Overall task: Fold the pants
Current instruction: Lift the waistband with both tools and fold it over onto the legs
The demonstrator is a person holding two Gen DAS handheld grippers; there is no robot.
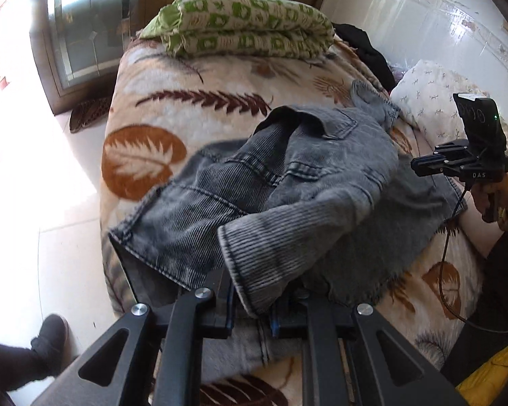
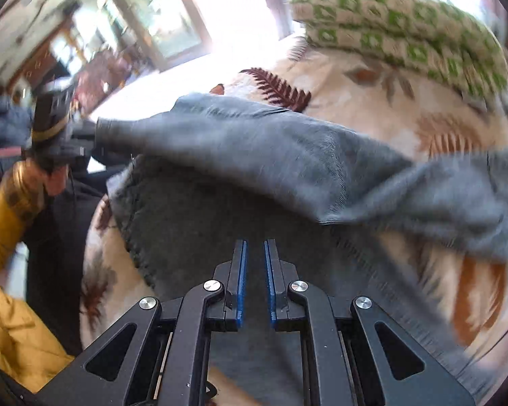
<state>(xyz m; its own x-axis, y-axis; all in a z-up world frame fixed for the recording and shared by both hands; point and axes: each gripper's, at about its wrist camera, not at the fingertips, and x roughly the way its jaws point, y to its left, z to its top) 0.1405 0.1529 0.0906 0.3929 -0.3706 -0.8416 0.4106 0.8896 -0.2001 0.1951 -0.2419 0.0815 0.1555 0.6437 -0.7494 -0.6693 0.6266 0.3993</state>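
Observation:
Grey denim pants (image 1: 288, 182) lie crumpled on a bed with a leaf-print blanket (image 1: 159, 101). My left gripper (image 1: 252, 308) is shut on the pants at a leg hem, which drapes over its fingers. In the right wrist view the left gripper (image 2: 84, 135) holds a leg of the pants (image 2: 254, 149) stretched above the bed. My right gripper (image 2: 255, 247) is open and empty, a narrow gap between its blue pads, just above the lower layer of denim. The right gripper also shows in the left wrist view (image 1: 420, 164) at the pants' right edge.
A folded green-and-cream blanket (image 1: 247, 27) lies at the far end of the bed. A white pillow (image 1: 430, 94) and dark clothing (image 1: 365, 47) sit at the right by the wall. The bed's left edge drops to a tiled floor (image 1: 34, 203); my foot (image 1: 47, 341) stands there.

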